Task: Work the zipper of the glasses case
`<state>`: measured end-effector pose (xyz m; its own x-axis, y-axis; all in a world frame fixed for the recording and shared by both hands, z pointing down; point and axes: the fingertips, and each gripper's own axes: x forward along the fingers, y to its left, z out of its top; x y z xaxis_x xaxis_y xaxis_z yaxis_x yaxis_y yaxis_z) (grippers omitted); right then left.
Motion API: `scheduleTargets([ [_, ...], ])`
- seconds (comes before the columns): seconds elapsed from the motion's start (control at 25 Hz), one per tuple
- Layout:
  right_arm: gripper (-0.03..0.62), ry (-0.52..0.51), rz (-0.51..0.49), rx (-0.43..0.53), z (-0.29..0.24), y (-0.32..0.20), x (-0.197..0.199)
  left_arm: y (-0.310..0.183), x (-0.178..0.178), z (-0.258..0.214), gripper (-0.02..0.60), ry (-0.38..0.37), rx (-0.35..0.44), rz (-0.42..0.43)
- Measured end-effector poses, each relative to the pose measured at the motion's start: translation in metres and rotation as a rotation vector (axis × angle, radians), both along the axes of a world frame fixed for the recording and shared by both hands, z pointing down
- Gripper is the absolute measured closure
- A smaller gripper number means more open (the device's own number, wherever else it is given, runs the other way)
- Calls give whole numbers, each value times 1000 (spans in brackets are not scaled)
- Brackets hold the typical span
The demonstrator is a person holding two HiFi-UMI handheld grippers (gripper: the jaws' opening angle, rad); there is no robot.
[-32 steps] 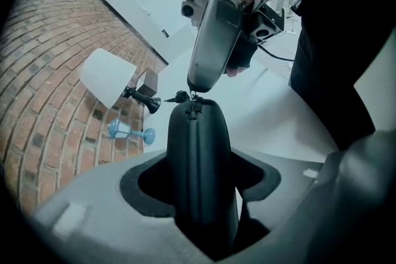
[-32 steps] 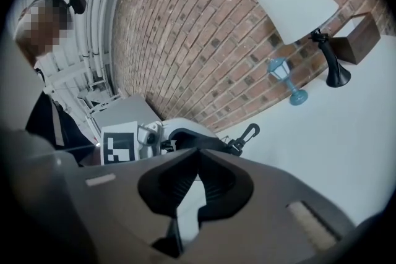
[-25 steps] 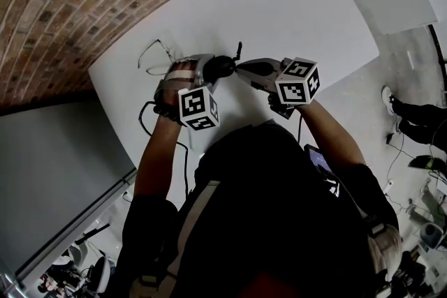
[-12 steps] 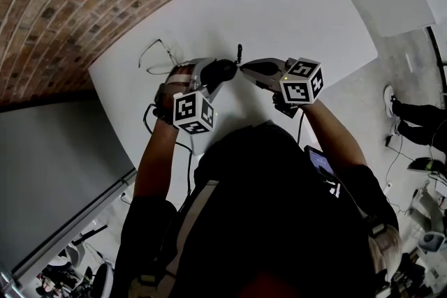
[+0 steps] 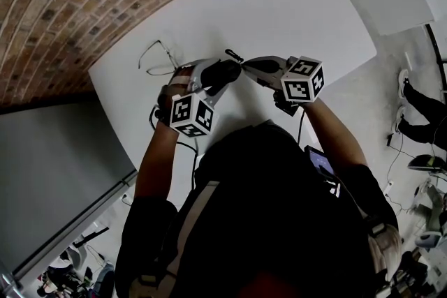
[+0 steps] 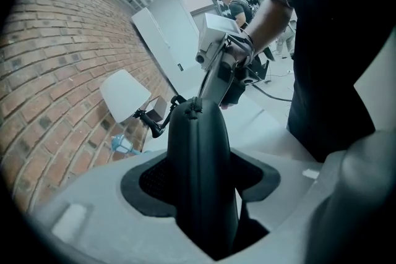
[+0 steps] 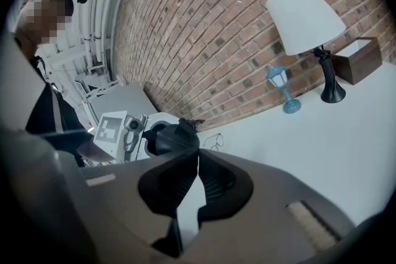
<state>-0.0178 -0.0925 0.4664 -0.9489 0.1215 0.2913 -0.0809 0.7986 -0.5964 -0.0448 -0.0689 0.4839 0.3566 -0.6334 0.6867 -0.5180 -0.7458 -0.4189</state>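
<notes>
while the left gripper (image 5: pixel 209 75) clamped the glasses case (image 6: pixel 199 157) across its narrow width, both pads bearing on the shell, the case was held clear above the table (image 5: pixel 300 17), in front of the person's chest. its long axis ran outward along the left jaws toward the right gripper (image 7: pixel 197 154), with the zipper seam (image 6: pixel 194 107) on the upturned ridge and the far end nearest the right tips. the right jaws were pressed fully together, tips touching that far end; whether they pinched part of the slider could not be read. the zipper pull (image 5: pixel 233 56) projected up and away just beside those tips, apparently free. judgement: the right gripper was the nearer to the pull, and any zipper travel would run along the long axis toward the left gripper. the case appeared closed along the visible seam; its contents were hidden. the glasses (image 5: pixel 155 56) lay on the table beyond the left gripper, so the case was probably empty.
</notes>
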Motion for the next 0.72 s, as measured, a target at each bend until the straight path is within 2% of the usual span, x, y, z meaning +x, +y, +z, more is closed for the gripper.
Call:
scheduleTargets([
  [0.4, 588, -3, -8, -9, 0, 3, -2, 1, 7, -10, 316, 85, 19, 6],
  [0.6, 588, -37, -25, -50, -5, 6, -4, 3, 13, -22, 316, 226, 46, 7],
  [0.72, 588, -25, -28, -26, -5, 9, -5, 5, 12, -20, 314, 300, 19, -7],
])
